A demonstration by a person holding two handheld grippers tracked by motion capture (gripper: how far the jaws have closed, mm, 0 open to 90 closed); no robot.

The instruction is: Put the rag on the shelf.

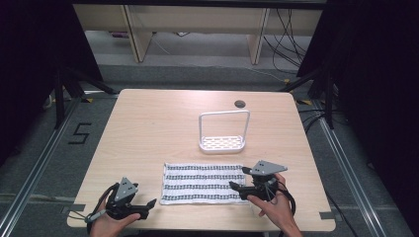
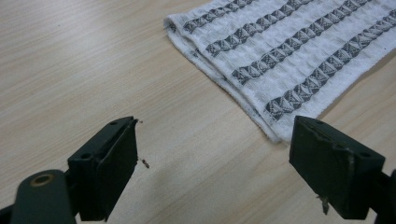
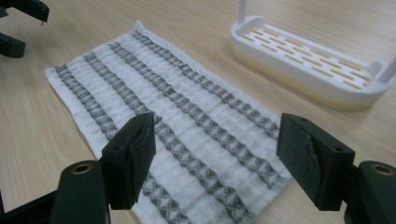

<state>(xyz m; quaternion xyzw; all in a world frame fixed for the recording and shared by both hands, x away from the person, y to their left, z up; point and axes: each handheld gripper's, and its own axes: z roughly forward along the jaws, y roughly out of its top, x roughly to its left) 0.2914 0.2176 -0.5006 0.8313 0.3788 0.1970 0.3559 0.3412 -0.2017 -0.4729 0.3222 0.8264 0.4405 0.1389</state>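
Nearest the table's front edge, the left gripper (image 1: 148, 203) hovers low over bare wood with its jaws spread wide and nothing between them, just short of the near left corner of the towel (image 1: 202, 183). The right gripper (image 1: 236, 186) sits at the towel's right short edge, its jaws likewise standing well apart and empty, poised above the cloth in the right gripper view. The towel itself, white with dark patterned stripes running along its length, lies flat on the table (image 1: 148, 128) between the two tools, near the front and a little right of centre; in the left gripper view its near edge (image 2: 224, 84) shows stacked layers, so it looks folded at least once. I judge it light, soft and limp: it will sag and drape once lifted, will not slip much thanks to the waffle weave, and cannot break. The best hold is probably a pinch at a corner or along a short edge, catching all layers together so the fold does not fall open. Beyond the towel, apart from it, stands a white slotted rack (image 1: 222, 143) with a tall loop handle, empty.
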